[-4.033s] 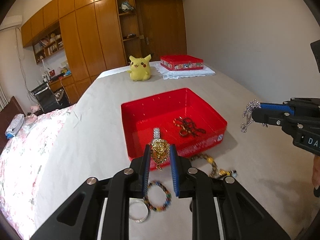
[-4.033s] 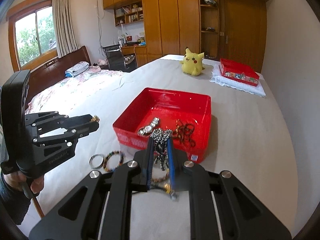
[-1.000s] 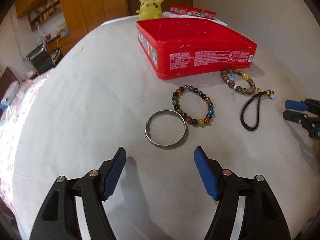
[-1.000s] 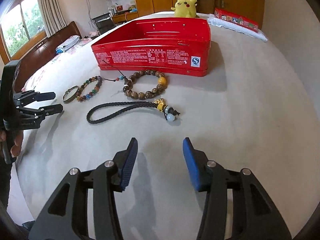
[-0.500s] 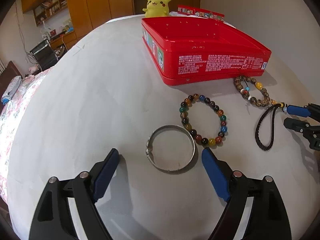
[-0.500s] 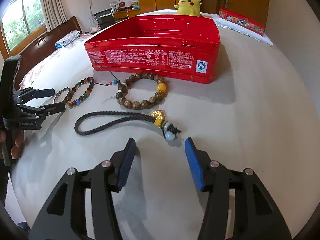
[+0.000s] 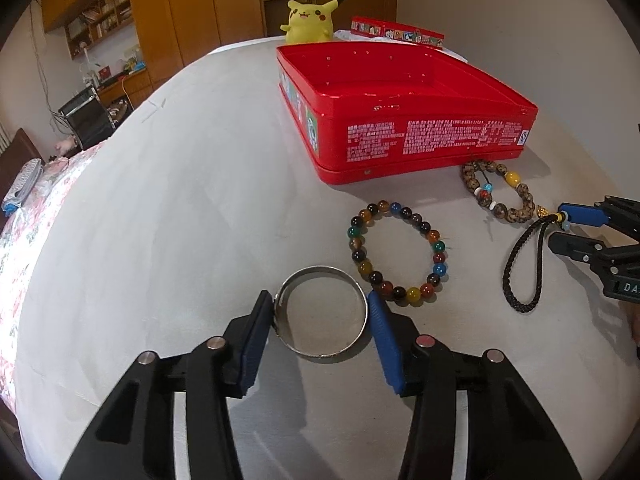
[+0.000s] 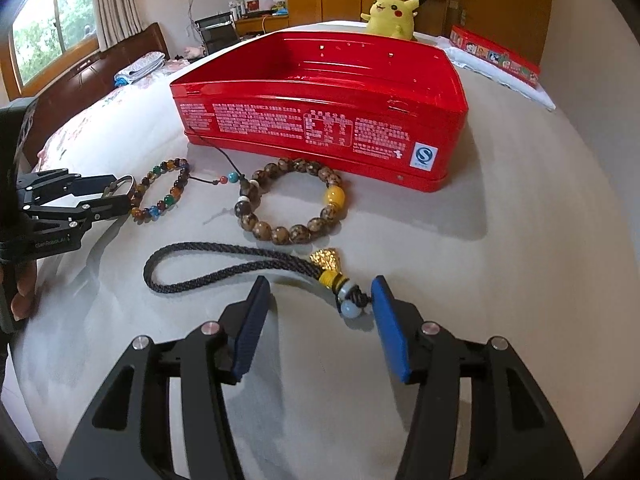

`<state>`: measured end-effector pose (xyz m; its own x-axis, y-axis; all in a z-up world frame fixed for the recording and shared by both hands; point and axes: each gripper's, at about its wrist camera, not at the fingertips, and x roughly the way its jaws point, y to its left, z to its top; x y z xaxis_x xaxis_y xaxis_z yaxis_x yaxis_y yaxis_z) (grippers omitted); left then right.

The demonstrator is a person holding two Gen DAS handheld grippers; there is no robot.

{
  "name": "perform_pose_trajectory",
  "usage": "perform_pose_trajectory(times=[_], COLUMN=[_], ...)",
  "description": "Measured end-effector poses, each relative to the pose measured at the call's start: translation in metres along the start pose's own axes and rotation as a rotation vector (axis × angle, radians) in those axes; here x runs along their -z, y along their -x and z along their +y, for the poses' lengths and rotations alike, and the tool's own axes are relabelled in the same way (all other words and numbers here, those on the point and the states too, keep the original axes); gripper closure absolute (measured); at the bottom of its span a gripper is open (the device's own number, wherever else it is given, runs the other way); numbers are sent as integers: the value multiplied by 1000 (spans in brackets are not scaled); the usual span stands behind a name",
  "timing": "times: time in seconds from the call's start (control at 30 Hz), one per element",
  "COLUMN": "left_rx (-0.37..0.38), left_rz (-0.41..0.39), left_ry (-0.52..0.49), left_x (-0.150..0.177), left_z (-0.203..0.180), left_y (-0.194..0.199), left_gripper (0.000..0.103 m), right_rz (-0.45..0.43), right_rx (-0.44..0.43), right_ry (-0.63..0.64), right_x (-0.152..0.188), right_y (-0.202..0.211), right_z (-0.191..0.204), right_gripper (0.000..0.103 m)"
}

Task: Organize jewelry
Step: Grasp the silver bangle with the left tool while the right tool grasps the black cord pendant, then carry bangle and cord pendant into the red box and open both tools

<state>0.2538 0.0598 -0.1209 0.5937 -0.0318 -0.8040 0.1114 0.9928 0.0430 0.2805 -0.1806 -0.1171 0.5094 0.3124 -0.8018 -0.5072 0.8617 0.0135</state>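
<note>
A silver bangle (image 7: 320,356) lies on the grey cloth between the blue pads of my left gripper (image 7: 319,300). Its jaws are closing and both pads touch the bangle's sides. The right wrist view shows that gripper (image 8: 122,191) at the left with the bangle (image 8: 120,183) at its tips. A multicolour bead bracelet (image 7: 439,246) lies just beyond, a brown wooden bead bracelet (image 8: 282,236) nearer the red tin (image 8: 320,128). My right gripper (image 8: 320,282) stands open around the knotted, beaded end of a black cord charm (image 8: 224,250); its pads do not press it.
A yellow plush toy (image 7: 310,16) and a flat red box (image 7: 396,32) on white cloth sit behind the tin. A bed with a flowered cover (image 7: 24,216) lies to the left. A person's hand (image 8: 24,284) holds the left gripper's handle.
The left gripper came forward over the bangle and its jaws narrowed onto it. The right gripper crept forward until the cord's beaded end lay between its fingers.
</note>
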Motion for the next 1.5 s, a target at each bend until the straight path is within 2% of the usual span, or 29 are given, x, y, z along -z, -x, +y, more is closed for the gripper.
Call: perform_pose_trajectory(times=[0.07,0.17,0.23,0.4,1.13,1.5], left_rx=[1,1,2,3,3,14], left_rz=[0,-1,0,0,-39,-121], left_ry=[3,3,5,10,13,-27], left_x=[1,2,2,3,3,-8], left_z=[0,-1,-1,-1,-4,-23], left_y=[1,3,3,5,36,80], left_gripper=[54,54,54,54,54,54], right_rz=[2,3,2,2,-63,-110], right_rx=[0,-7,-10,-20,-43,-45], right_ry=[5,2,-6,-23,-26,-26], right_x=[-2,-3,-4,-3,0,-1], right_y=[-1,-1,-1,1,40,69], right_z=[1,1,0,-1,11,14], right_gripper=[53,65,78,90,91,91])
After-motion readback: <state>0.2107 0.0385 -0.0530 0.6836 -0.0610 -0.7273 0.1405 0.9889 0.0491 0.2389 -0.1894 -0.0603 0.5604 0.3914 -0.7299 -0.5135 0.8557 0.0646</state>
